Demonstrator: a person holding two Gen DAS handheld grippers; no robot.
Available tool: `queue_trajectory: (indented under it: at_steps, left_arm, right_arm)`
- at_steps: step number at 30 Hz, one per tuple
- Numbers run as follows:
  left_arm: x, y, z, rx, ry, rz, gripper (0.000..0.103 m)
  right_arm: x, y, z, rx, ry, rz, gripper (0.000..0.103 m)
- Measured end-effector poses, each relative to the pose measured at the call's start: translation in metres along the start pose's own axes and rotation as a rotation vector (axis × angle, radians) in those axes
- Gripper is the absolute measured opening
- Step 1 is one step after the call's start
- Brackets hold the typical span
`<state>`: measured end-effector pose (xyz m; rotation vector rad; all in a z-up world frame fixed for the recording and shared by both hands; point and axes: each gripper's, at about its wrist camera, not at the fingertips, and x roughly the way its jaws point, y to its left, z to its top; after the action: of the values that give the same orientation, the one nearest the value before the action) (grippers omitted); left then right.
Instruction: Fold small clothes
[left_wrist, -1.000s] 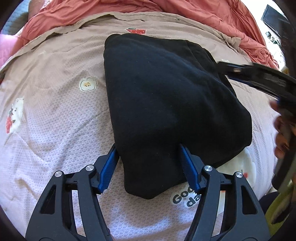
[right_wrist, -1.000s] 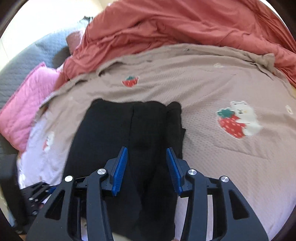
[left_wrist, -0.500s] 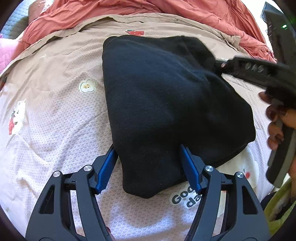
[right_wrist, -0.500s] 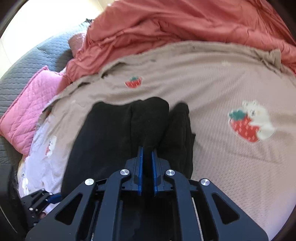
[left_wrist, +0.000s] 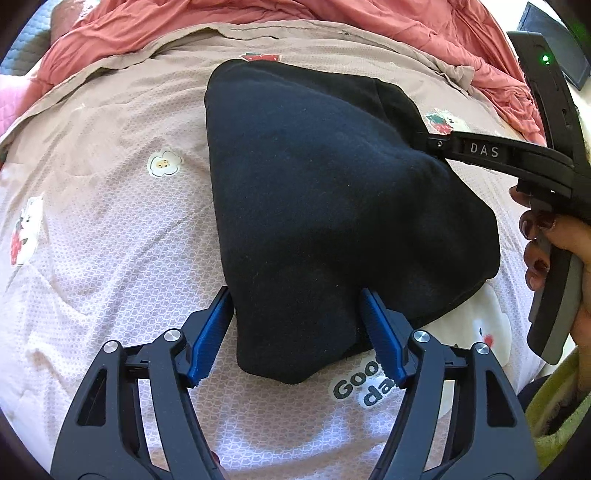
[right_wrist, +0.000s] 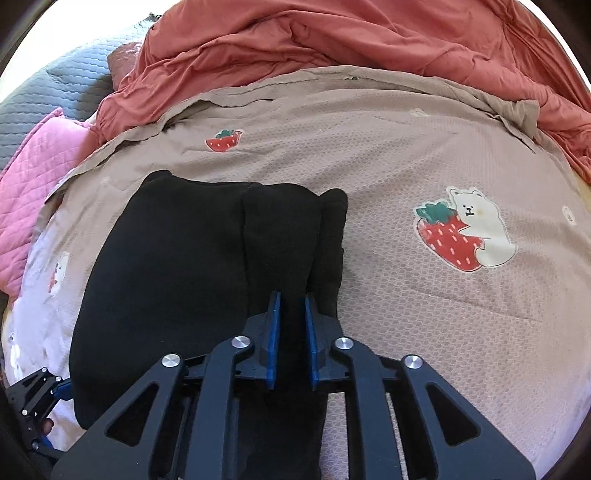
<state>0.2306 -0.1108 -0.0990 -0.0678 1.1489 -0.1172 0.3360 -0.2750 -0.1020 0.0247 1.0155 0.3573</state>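
At frame centre on the pink-beige printed bedspread (right_wrist: 424, 155) lies the folded black fleece garment (left_wrist: 332, 206).
Right tongs (right_wrist: 291, 332) are clamped on a raised fold at its near edge; left tongs (left_wrist: 295, 332) stand apart, blue fingers (left_wrist: 212, 332) straddling its lower corner.

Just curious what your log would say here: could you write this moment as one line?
stage: folding | item: black garment on patterned bedspread | left gripper: jaws open, straddling near corner | right gripper: shut on a fold
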Motion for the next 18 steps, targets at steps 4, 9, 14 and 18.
queue_trajectory:
  at_steps: [4, 9, 14, 18]
  left_arm:
    - [0.001, 0.001, 0.001, 0.001, 0.002, 0.000, 0.063]
    - [0.001, 0.001, 0.002, 0.003, 0.004, 0.002, 0.063]
    - [0.001, 0.001, 0.001, 0.003, 0.003, 0.003, 0.063]
    - [0.000, 0.000, -0.001, 0.006, 0.002, 0.005, 0.063]
  right_arm:
    - [0.000, -0.001, -0.001, -0.002, 0.001, -0.002, 0.017]
    - [-0.002, 0.003, 0.000, -0.033, -0.001, -0.018, 0.020]
    - [-0.011, 0.001, 0.002, -0.019, -0.021, -0.024, 0.028]
    - [-0.020, -0.004, 0.003, 0.007, -0.044, -0.014, 0.040]
